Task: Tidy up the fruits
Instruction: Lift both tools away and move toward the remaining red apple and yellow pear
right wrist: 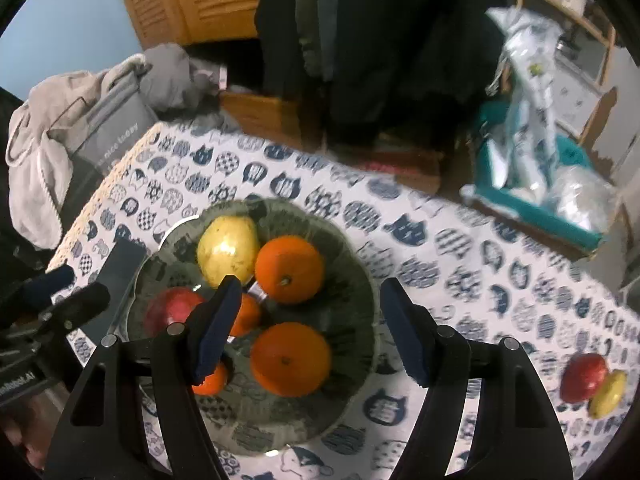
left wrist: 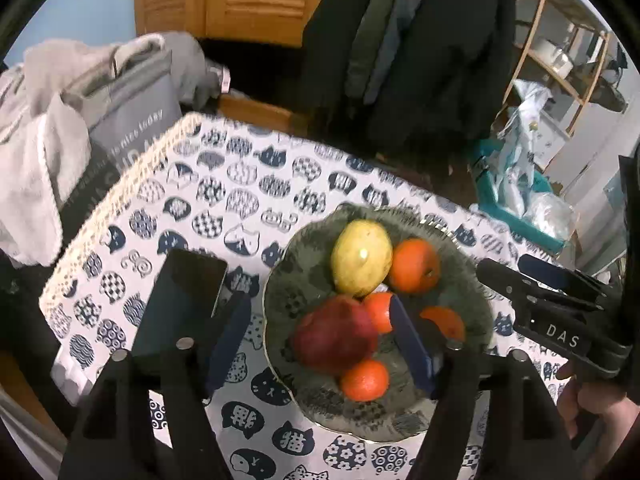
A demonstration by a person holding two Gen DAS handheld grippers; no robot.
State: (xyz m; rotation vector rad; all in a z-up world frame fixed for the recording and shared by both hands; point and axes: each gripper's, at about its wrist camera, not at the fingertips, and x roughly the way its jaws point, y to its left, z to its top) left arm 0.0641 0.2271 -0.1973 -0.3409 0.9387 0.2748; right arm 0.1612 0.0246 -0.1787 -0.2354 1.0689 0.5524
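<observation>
A grey-green patterned plate (left wrist: pixel 304 256) (right wrist: pixel 348 280) on the cat-print cloth holds a yellow pear (left wrist: pixel 362 258) (right wrist: pixel 228 250), a red apple (left wrist: pixel 336 334) (right wrist: pixel 172 312) and several oranges, one large (left wrist: pixel 414 266) (right wrist: pixel 289 269). My left gripper (left wrist: pixel 320 340) hangs open above the plate, the red apple below and between its blue pads (left wrist: pixel 412 344), untouched. My right gripper (right wrist: pixel 310 330) (left wrist: pixel 516 268) is open over a big orange (right wrist: pixel 290 358), pads clear of it. A second red apple (right wrist: pixel 582 376) and a yellow fruit (right wrist: pixel 608 394) lie on the cloth at the right.
A black phone (left wrist: pixel 184 300) (right wrist: pixel 124 268) lies left of the plate. Beyond the table's left edge are a grey bag (left wrist: pixel 132 120) and pale towels. A teal bin (right wrist: pixel 532 208) of plastic bags stands at the far right, with dark clothes hanging behind the table.
</observation>
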